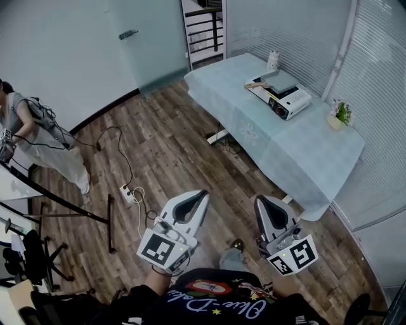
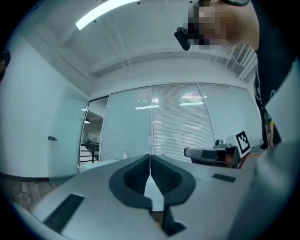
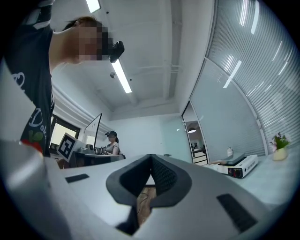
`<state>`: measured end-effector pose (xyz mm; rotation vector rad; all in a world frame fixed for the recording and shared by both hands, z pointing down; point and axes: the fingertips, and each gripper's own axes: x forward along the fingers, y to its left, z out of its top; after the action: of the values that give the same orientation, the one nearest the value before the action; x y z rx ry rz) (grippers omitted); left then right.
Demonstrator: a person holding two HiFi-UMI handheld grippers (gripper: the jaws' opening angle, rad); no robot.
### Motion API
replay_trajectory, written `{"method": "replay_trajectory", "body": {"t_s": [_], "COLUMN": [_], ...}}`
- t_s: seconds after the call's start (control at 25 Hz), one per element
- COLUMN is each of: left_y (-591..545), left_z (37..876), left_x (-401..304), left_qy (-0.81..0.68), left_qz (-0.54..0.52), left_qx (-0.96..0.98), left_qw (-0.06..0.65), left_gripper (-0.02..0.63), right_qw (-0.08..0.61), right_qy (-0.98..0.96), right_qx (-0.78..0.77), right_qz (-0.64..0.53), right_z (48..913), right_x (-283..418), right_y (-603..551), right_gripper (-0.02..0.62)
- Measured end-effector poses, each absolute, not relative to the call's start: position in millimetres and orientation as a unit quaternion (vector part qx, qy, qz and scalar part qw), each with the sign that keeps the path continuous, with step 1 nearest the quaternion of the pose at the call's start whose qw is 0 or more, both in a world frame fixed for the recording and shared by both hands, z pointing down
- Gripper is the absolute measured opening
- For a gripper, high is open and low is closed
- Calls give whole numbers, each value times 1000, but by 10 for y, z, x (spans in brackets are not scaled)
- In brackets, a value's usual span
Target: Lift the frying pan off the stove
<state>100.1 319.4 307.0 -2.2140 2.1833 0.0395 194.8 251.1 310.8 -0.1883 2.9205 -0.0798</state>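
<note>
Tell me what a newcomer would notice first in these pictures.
The left gripper and right gripper, both shut and empty, dominate the bottom of the head view. Beyond them, the frying pan sits on the white stove on the cloth-covered table at upper right.

Floor: dark brown wood-plank floor (image 1: 158, 146), under and ahead of the left claw (image 1: 202, 193).
Table: long table under a pale blue cloth (image 1: 298, 152), ahead-right of the right claw (image 1: 262, 200).
Walls: glass wall with slatted blinds (image 1: 292, 32) beyond the table; plain pale wall (image 1: 57, 57) far left.
Light: ceiling strip lamp (image 2: 101, 14), lit.
</note>
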Motion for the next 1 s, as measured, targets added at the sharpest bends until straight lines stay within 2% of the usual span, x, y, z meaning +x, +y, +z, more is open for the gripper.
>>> {"method": "replay_trajectory", "body": {"t_s": [0.44,1.0], "left_y": [2193,1246], "left_z": [3208,3230], "left_x": [805,786], "left_qy": [700,710], "left_qz": [15,2], "left_qx": [-714,-704], "left_qw": [-6,-4], "left_gripper": [6,6], "right_qw": [88,108], "right_qy": [993,991], "right_qx": [-77,-63], "right_qz": [-35,-47], "right_z": [3186,3256], "right_x": [1809,1848], "right_y": [1546,635], "right_gripper": [0,0]}}
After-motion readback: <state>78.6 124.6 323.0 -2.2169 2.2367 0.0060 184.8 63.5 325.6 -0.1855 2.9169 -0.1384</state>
